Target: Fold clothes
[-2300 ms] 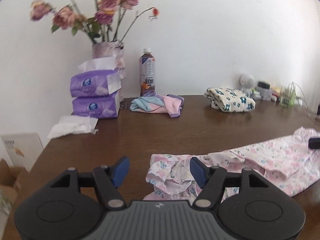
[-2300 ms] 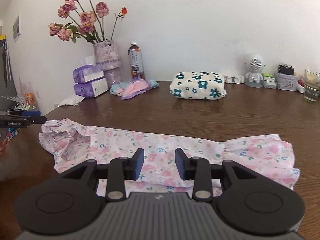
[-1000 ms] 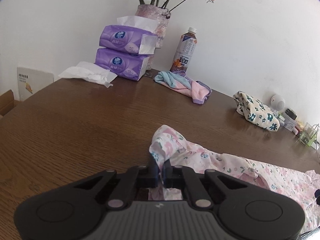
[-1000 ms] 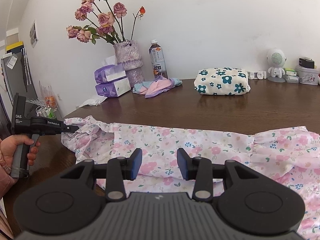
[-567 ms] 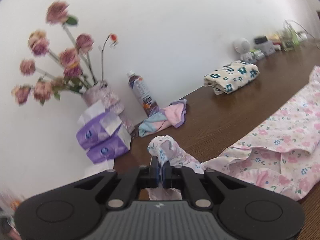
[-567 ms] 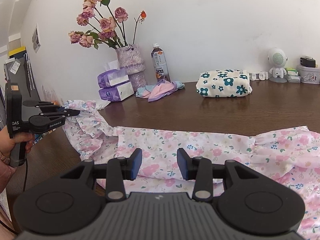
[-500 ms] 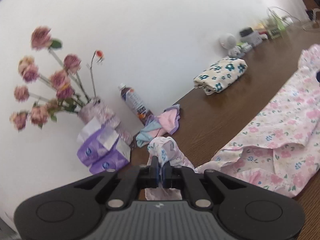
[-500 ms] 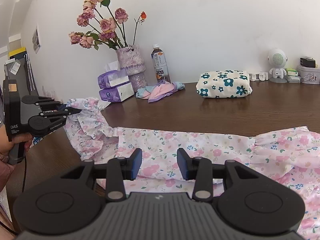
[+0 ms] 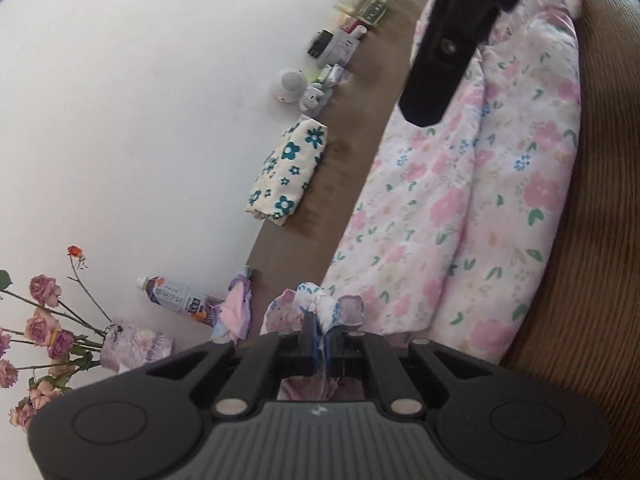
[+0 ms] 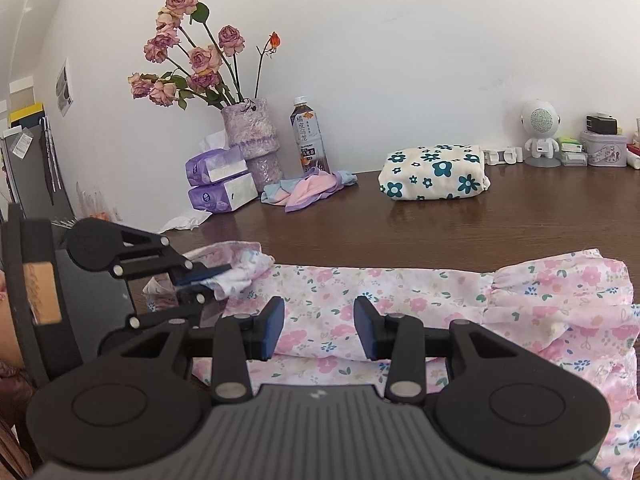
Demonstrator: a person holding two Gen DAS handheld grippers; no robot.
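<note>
Left gripper (image 9: 320, 334) pinching the ruffled end of the thin, limp pink floral garment (image 10: 420, 304) lying along the table's (image 10: 440, 220) near edge, right gripper (image 10: 319, 330) spread above its middle; grab hems, cloth sags and slides.

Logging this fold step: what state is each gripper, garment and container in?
left gripper: shut on the pink floral garment's ruffled end
right gripper: open, above the garment
pink floral garment: spread along the table, one end lifted
blue-flowered cloth: folded
bottle: upright, capped
</note>
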